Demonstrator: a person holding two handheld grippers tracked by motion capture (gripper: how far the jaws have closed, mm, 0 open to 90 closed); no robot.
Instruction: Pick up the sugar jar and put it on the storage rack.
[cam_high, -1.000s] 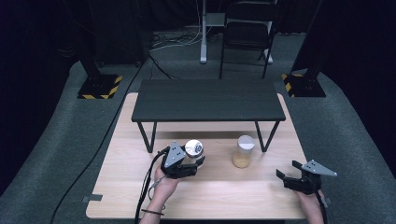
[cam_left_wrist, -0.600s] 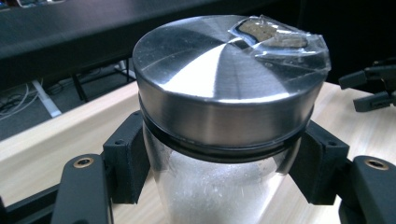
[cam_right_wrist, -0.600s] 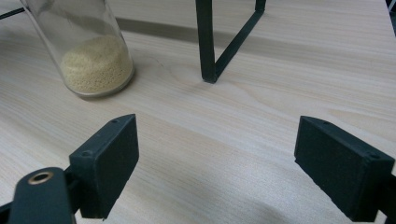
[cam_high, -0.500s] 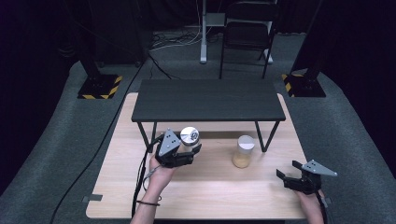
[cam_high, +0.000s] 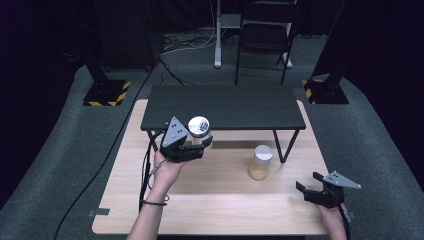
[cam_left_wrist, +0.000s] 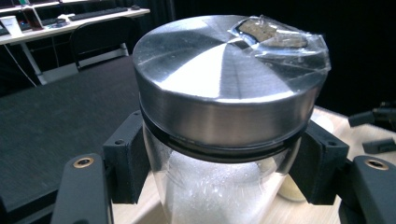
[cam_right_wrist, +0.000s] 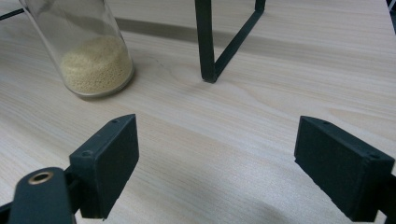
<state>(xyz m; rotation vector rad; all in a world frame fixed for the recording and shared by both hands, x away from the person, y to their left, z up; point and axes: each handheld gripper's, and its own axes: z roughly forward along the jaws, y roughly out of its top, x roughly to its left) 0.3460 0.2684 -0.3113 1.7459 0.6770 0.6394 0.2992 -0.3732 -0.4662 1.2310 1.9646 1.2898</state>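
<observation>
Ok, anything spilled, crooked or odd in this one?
One oddity: crumpled clear tape holding a brownish scrap sticks on the metal lid of the jar clamped in the left gripper. Nothing is spilled; the other jar stands upright.

Left gripper (cam_high: 192, 145) raised, left of frame centre, jaws clamped; right gripper (cam_high: 312, 186) low, lower right, jaws spread.
</observation>
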